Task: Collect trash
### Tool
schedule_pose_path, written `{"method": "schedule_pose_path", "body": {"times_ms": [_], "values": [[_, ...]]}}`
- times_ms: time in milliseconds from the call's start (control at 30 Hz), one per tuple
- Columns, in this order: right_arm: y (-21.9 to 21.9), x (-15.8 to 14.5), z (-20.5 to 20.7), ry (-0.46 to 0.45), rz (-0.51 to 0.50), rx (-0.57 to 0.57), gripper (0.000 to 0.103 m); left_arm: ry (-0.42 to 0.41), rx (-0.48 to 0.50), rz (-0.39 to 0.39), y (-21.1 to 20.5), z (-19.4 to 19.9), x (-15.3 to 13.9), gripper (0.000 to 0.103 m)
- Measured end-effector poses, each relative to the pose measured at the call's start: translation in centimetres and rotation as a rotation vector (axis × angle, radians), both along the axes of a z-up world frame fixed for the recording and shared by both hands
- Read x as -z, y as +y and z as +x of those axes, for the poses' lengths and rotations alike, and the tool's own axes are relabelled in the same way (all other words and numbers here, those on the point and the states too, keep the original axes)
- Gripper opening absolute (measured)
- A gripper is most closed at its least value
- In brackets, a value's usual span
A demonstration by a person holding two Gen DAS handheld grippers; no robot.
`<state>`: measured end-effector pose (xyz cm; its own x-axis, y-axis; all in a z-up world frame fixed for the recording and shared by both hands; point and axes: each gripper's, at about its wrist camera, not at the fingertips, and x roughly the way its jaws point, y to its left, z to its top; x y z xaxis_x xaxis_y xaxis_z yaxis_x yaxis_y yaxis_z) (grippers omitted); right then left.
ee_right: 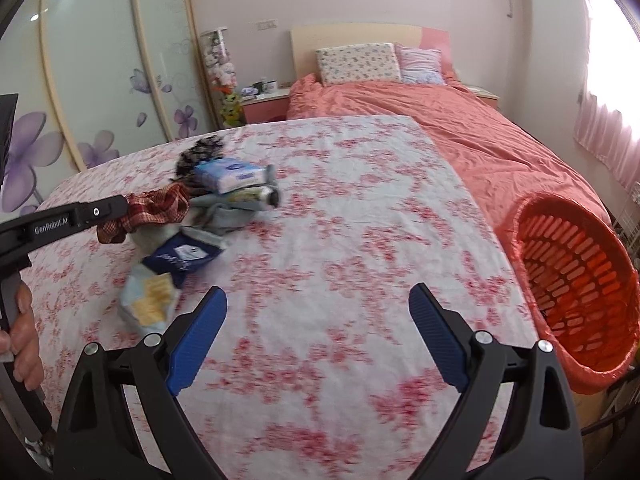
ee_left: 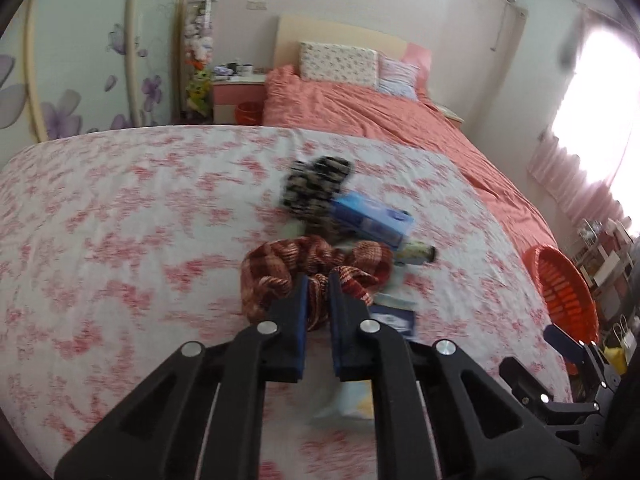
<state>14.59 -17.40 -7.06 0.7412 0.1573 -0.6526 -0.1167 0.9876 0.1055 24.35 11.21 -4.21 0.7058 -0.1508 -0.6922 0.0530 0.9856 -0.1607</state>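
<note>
From the left, the left gripper (ee_left: 318, 280) clamps the red plaid scrunchie (ee_left: 280, 268) above the trash pile, so carry it level rightward past the open, empty right gripper (ee_right: 318, 300) into the orange basket (ee_right: 576, 280).

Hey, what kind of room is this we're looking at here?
Most likely a home bedroom. There's a bed with a coral duvet and pillows against a headboard, a pink nightstand beside it, and a wardrobe with purple flower-printed sliding doors along the wall.
</note>
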Motion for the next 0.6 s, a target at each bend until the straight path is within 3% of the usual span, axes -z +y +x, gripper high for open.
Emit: {"method": "schedule_pose_path", "body": {"times_ms": [133, 300, 400, 567, 600], "values": [[2.3, 0.0, 0.3, 0.010, 0.013, -0.049, 0.091, 0.019, -0.086, 0.003, 3.9, -0.3, 0.6, 0.010], [5.7, 0.4, 1.5, 0.046, 0.056, -0.099, 0.091, 0.103, -0.157, 0.019, 7.5, -0.3, 3.5, 0.012], [7.5, 0.9, 2.5, 0.075, 0.080, -0.104, 0.091, 0.118, -0.168, -0.005, 8.4, -0.4, 4.4, 0.020], [9.3, 2.3, 4.4, 0.152, 0.102, -0.094, 0.091, 0.111, -0.158, -0.004, 8.2, 0.2, 4.0, 0.045], [9.4, 2.6, 4.6, 0.162, 0.098, -0.092, 0.085, 0.111, -0.156, -0.004, 8.1, 0.3, 4.0, 0.051]]}}
